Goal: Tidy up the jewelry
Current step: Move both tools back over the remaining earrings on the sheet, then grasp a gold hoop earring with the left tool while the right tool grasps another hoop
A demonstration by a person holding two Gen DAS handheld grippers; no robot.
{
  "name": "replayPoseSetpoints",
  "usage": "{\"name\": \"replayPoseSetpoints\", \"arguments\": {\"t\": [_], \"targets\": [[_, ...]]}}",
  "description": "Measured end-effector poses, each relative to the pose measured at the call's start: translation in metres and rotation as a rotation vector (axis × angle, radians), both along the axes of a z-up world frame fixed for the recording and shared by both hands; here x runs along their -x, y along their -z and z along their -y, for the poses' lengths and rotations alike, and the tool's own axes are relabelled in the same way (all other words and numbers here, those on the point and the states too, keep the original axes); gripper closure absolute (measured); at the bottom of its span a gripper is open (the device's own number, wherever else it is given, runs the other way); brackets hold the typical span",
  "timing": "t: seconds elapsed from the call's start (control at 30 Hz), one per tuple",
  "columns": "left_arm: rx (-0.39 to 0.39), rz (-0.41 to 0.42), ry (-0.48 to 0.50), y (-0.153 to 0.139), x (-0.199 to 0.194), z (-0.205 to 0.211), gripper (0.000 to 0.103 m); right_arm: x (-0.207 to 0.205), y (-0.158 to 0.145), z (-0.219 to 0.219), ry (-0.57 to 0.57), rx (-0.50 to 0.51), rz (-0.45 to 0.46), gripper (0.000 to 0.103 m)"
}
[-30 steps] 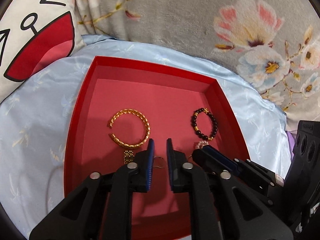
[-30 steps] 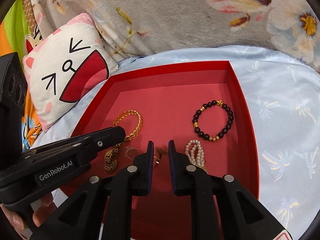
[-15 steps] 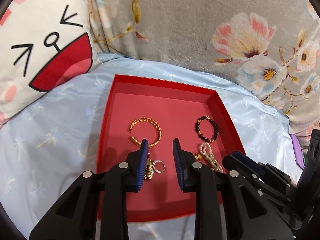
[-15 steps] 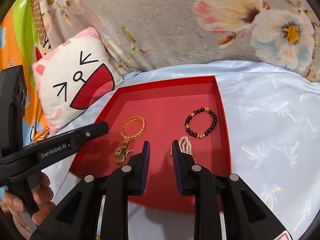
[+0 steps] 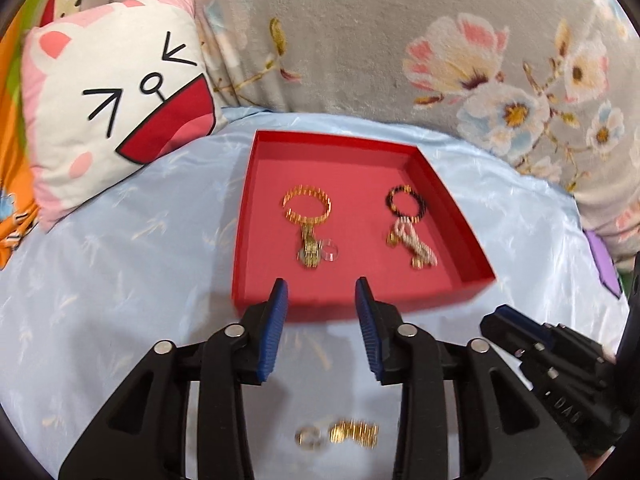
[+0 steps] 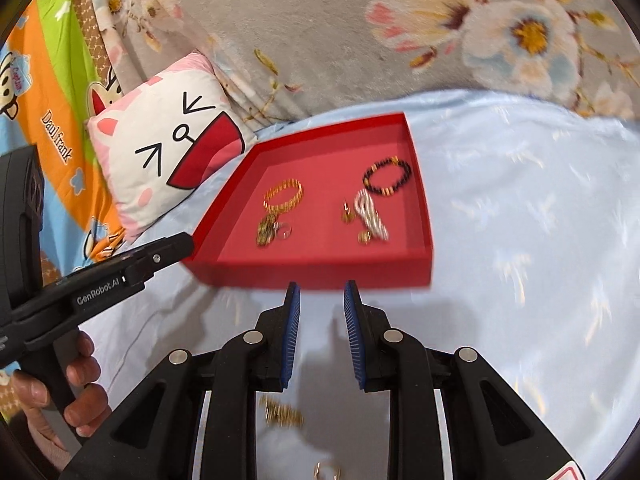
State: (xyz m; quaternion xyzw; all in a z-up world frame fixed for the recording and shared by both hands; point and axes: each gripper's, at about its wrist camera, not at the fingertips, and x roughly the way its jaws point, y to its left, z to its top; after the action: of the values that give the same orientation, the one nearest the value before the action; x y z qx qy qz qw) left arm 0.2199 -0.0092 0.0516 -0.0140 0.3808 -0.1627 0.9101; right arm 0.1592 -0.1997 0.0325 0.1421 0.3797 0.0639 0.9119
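Observation:
A red tray (image 5: 472, 276) lies on the pale blue cloth. In it are a gold bangle (image 5: 307, 208), a gold link piece (image 5: 310, 250) with a clear ring (image 5: 330, 250), a dark bead bracelet (image 5: 406, 204) and a pearl bracelet (image 5: 418, 244). My left gripper (image 5: 321, 286) hangs short of the tray's front wall, its jaws opening with nothing between them. My right gripper (image 6: 321, 286) also hovers before the tray (image 6: 312, 270), open and empty. On the cloth below the grippers lie a ring (image 5: 308, 437) and a gold piece (image 5: 354, 434), blurred.
A cat-face pillow (image 5: 116, 92) leans at the tray's left. A grey flowered blanket (image 5: 360, 40) rises behind it. A hand (image 6: 80, 392) holds the left gripper's handle at the lower left of the right wrist view. A purple object (image 5: 602, 268) peeks out at the right.
Both grippers have drawn back out of the tray and up, so the tray now looks smaller and farther. The left jaws have widened. Loose pieces on the cloth have come into view.

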Motion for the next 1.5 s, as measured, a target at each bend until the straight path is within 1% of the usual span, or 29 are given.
{"name": "replayPoseSetpoints", "arguments": {"t": [0.1, 0.23, 0.3, 0.47, 0.53, 0.63, 0.73, 0.77, 0.83, 1.03, 1.5], "targets": [[-0.012, -0.005, -0.005, 0.006, 0.022, -0.005, 0.068, 0.023, 0.005, 0.002, 0.018, -0.003, -0.017, 0.081], [-0.002, -0.028, -0.041, 0.02, 0.05, -0.017, 0.067, 0.052, 0.013, 0.004, 0.038, -0.004, -0.039, 0.08], [-0.015, -0.026, -0.066, 0.028, 0.061, -0.021, 0.067, 0.063, 0.018, 0.001, 0.036, 0.013, -0.051, 0.08], [-0.046, -0.06, -0.095, 0.053, 0.082, -0.031, 0.067, 0.084, 0.038, -0.012, 0.012, 0.062, -0.091, 0.08], [-0.029, -0.086, -0.094, 0.062, 0.088, -0.035, 0.067, 0.089, 0.045, -0.016, 0.007, 0.064, -0.107, 0.08], [-0.02, -0.083, -0.1, 0.066, 0.095, -0.039, 0.066, 0.093, 0.049, -0.02, 0.007, 0.079, -0.109, 0.08], [-0.023, -0.068, -0.104, 0.067, 0.098, -0.039, 0.059, 0.092, 0.049, -0.024, 0.005, 0.098, -0.105, 0.08], [-0.026, -0.062, -0.105, 0.068, 0.1, -0.038, 0.059, 0.092, 0.05, -0.025, 0.004, 0.103, -0.109, 0.08], [-0.035, -0.057, -0.103, 0.068, 0.1, -0.037, 0.059, 0.091, 0.051, -0.027, 0.003, 0.12, -0.108, 0.08], [-0.05, -0.043, -0.101, 0.068, 0.101, -0.034, 0.058, 0.086, 0.051, -0.032, 0.004, 0.129, -0.115, 0.08], [-0.037, -0.06, -0.088, 0.071, 0.098, -0.035, 0.058, 0.086, 0.052, -0.033, 0.007, 0.125, -0.116, 0.08]]}}
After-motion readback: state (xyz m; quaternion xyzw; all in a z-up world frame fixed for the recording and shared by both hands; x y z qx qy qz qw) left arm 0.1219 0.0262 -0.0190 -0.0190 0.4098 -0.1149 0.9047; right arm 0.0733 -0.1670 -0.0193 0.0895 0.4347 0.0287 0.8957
